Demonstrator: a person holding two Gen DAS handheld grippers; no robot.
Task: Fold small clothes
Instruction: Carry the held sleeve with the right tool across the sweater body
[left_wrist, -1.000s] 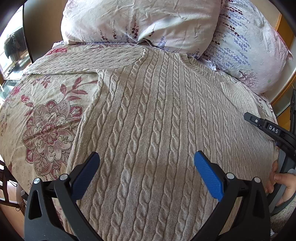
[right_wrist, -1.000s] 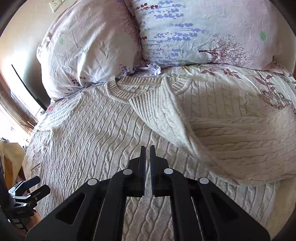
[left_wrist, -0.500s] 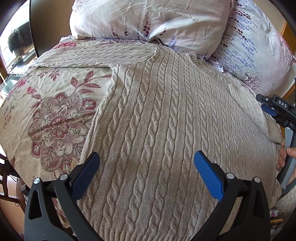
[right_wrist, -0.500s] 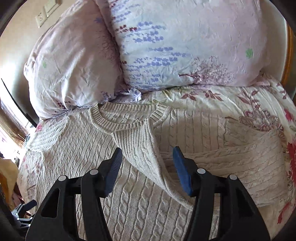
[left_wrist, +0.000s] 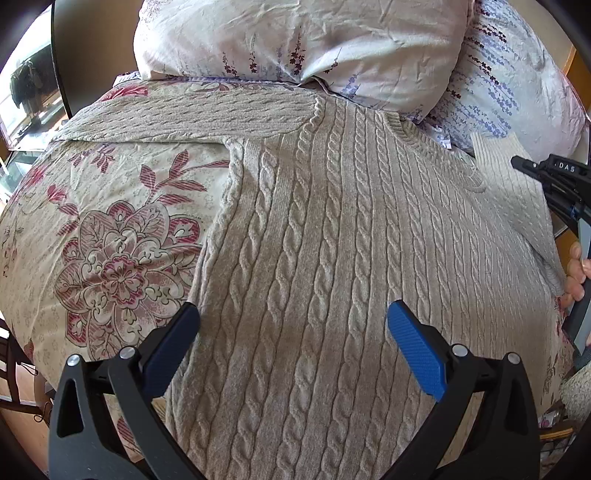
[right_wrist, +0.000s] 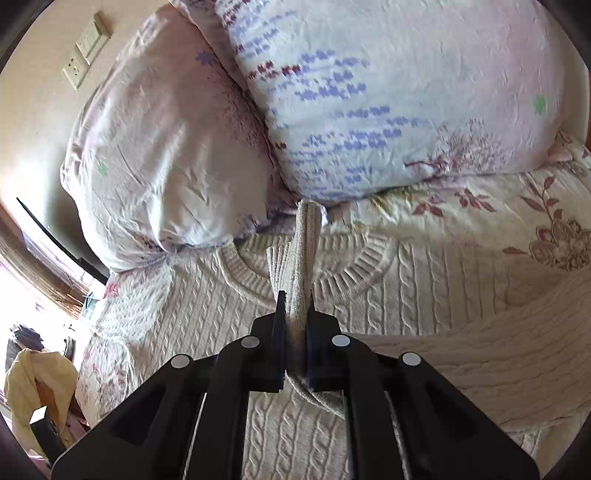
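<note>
A beige cable-knit sweater (left_wrist: 332, 258) lies flat on the bed, neck toward the pillows. Its left sleeve (left_wrist: 192, 114) stretches out to the left. My left gripper (left_wrist: 293, 328) is open and empty, hovering over the sweater's lower body. My right gripper (right_wrist: 295, 302) is shut on the ribbed cuff of the right sleeve (right_wrist: 301, 258), holding it lifted above the collar (right_wrist: 314, 277). The rest of that sleeve (right_wrist: 498, 354) is folded across the body. The right gripper also shows at the right edge of the left wrist view (left_wrist: 554, 173).
Two floral pillows (left_wrist: 295, 48) (right_wrist: 388, 103) lean at the head of the bed. The flowered bedspread (left_wrist: 110, 240) lies under the sweater. A yellow cloth (right_wrist: 33, 384) hangs beside the bed at the left. A wall socket (right_wrist: 77, 70) is behind the pillows.
My right gripper opened over the folded sleeve, then closed on its cuff and lifted it toward the collar. My left gripper stayed open and drifted slightly back.
</note>
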